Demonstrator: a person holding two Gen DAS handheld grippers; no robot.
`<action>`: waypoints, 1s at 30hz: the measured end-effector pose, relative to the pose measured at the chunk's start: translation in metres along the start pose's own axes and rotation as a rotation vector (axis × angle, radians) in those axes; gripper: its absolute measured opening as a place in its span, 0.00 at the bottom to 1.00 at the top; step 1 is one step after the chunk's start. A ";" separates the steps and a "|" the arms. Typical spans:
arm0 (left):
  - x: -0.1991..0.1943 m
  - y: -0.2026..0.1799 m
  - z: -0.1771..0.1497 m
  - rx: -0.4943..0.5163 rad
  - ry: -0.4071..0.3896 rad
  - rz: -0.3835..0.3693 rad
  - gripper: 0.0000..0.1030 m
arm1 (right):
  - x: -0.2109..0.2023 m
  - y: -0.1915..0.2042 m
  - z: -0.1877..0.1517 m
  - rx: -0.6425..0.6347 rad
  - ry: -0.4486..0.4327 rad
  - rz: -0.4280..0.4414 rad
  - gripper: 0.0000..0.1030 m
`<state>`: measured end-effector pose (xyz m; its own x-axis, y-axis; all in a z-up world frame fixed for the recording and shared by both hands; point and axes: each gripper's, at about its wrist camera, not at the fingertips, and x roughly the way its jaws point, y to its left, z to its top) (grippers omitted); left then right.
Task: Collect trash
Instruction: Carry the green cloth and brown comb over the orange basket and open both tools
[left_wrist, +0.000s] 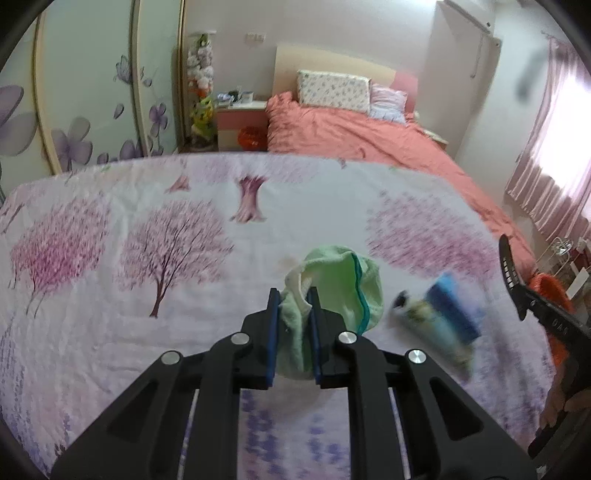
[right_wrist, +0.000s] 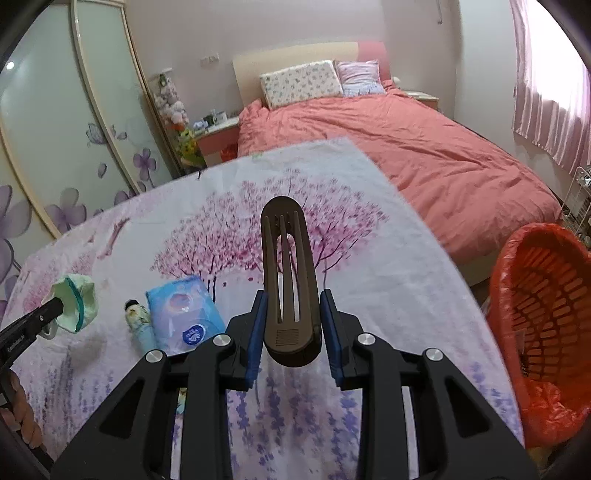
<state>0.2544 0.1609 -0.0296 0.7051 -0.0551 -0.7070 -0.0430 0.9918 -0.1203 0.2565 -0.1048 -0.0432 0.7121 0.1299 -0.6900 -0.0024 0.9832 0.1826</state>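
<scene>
I am holding the brown slotted clip (right_wrist: 289, 280) in my right claw (right_wrist: 291, 332), the blue pads closing on its thick lower end, so it is standing up over the desk (right_wrist: 388, 295) with the flower cloth. Its long axis is running straight away from me, along the fingers, and the rounded tip is pointing forward and up, toward the bed (right_wrist: 424, 155). My left claw (left_wrist: 292, 332) is closing narrow on the crumpled green cloth piece (left_wrist: 343, 284), lifting it just above the cloth. I am judging that the clip may turn or slip, because only its base is being pinched and most of the length is hanging free beyond the pads. The red-lined basket (right_wrist: 546, 317) is waiting on my right, beside the desk edge, and if I am swinging there too quickly the long tip may strike the rim and fall outside. The blue tissue pack (right_wrist: 183, 314) and the small bottle (right_wrist: 138, 321) beside it are lying on the desk between both claws, where a low pass may knock them.
</scene>
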 end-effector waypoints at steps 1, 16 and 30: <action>-0.004 -0.004 0.003 0.003 -0.010 -0.007 0.15 | -0.004 0.000 0.001 0.000 -0.009 -0.001 0.29; -0.060 -0.107 0.026 0.065 -0.102 -0.171 0.15 | -0.078 -0.037 0.007 0.037 -0.173 -0.011 0.29; -0.068 -0.234 0.014 0.191 -0.097 -0.339 0.15 | -0.125 -0.118 -0.006 0.132 -0.280 -0.088 0.29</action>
<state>0.2266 -0.0661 0.0564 0.7202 -0.3812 -0.5796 0.3299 0.9232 -0.1973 0.1636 -0.2364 0.0180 0.8713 -0.0133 -0.4906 0.1457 0.9616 0.2327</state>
